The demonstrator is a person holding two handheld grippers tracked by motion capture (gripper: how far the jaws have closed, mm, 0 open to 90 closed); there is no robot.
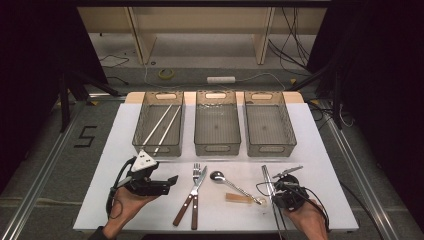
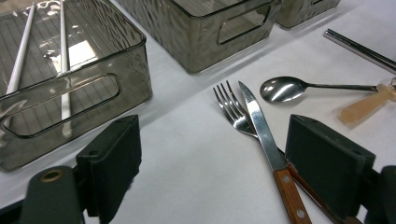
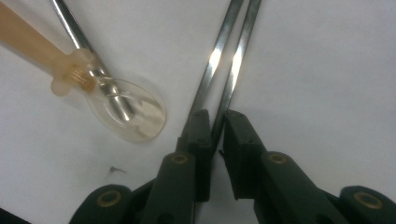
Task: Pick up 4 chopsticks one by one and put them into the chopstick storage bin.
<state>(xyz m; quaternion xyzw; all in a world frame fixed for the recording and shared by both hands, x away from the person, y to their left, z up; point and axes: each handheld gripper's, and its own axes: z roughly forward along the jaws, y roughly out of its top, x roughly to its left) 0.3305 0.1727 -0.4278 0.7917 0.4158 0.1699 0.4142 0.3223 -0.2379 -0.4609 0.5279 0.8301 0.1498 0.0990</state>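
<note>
A black numeral "5" [image 1: 86,136] is marked on the grey floor left of the white table [image 1: 125,150].

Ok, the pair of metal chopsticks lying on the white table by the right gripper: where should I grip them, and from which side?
Grip the pair of metal chopsticks across both thin shafts, near the end closest to the person, coming straight down from above. They lie flat, side by side and almost touching, so jaws straddling them pinch both together. The right gripper already sits there, its jaws closed about the two sticks.
</note>
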